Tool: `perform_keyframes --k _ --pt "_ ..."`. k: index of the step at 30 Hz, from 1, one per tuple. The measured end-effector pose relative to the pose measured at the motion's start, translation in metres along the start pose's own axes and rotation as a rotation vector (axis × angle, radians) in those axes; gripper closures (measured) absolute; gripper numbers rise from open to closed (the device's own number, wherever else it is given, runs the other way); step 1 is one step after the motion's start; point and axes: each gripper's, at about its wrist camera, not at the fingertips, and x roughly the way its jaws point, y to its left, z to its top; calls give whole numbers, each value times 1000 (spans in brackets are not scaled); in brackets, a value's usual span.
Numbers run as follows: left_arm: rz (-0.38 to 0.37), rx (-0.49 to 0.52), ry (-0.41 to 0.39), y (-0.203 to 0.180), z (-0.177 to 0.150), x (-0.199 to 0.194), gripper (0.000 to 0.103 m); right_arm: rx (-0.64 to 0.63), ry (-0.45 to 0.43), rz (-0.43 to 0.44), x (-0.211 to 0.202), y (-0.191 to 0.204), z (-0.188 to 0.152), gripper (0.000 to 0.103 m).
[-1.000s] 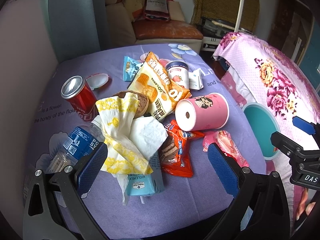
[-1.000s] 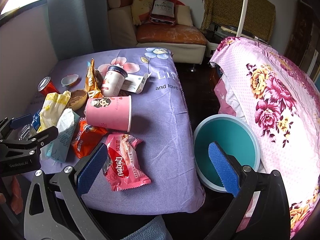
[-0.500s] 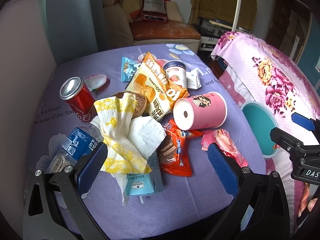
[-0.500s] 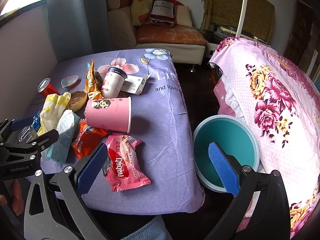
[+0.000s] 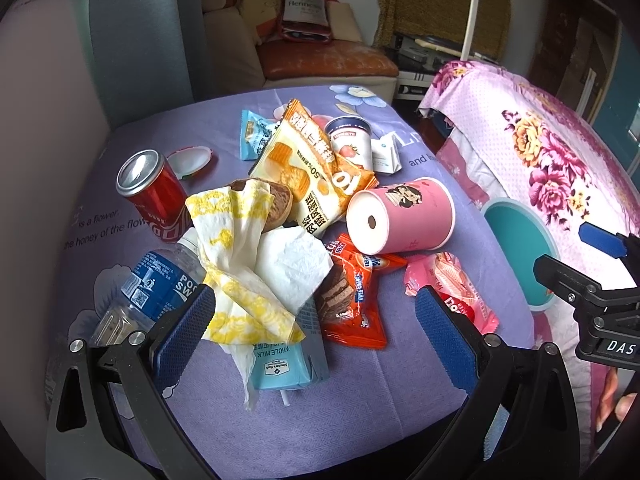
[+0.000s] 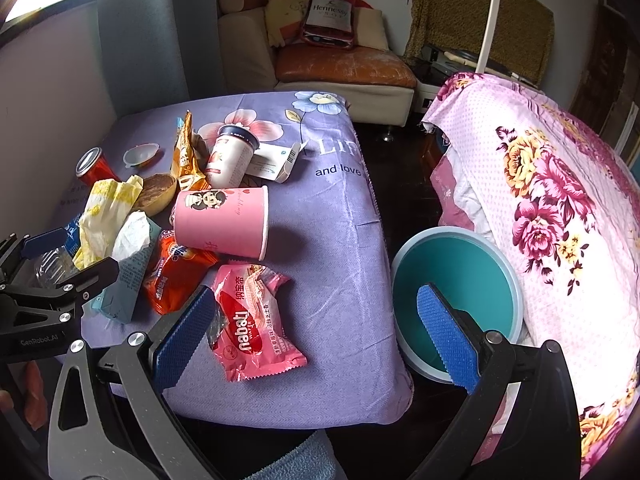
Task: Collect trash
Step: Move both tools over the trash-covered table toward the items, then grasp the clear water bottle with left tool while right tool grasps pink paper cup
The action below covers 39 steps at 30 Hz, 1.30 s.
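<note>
On the desk (image 5: 400, 392), the paper cup (image 5: 404, 216) lies on its side at centre. At its 11 o'clock the snack bag (image 5: 308, 168) leans over the bun (image 5: 276, 204), with the yogurt cup (image 5: 348, 142) behind it at 12. The soda can (image 5: 148, 188) stands out at 9 o'clock. At 7 the crumpled napkin (image 5: 248, 264) lies over the milk carton (image 5: 280, 364), with the water bottle (image 5: 156, 296) just left. The wafer pack (image 6: 252, 320) lies at 5. The bin (image 6: 456, 300) sits on the floor off the desk's 3 o'clock edge, beside the bed (image 6: 560, 200).

Both wrist views look down over the table (image 5: 420, 392) from its near edge; both show the pink cup (image 5: 404, 216) (image 6: 224, 220).
</note>
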Motion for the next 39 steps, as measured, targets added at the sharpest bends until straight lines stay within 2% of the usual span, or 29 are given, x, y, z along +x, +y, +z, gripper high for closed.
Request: perform_keyframes --k 21,27,31,35,39 --pt "-40 -27 23 17 -9 7 3 -26 28 0 10 16 -4 6" --pt "-26 3 14 51 -7 -2 3 -56 38 10 10 23 -1 6" --pt "18 23 5 92 -7 -10 3 -66 49 17 13 26 3 6" --pt "50 34 85 131 -11 -1 3 -90 66 36 19 33 5 6" --pt "50 52 162 152 -15 15 5 -147 94 60 29 45 7 6"
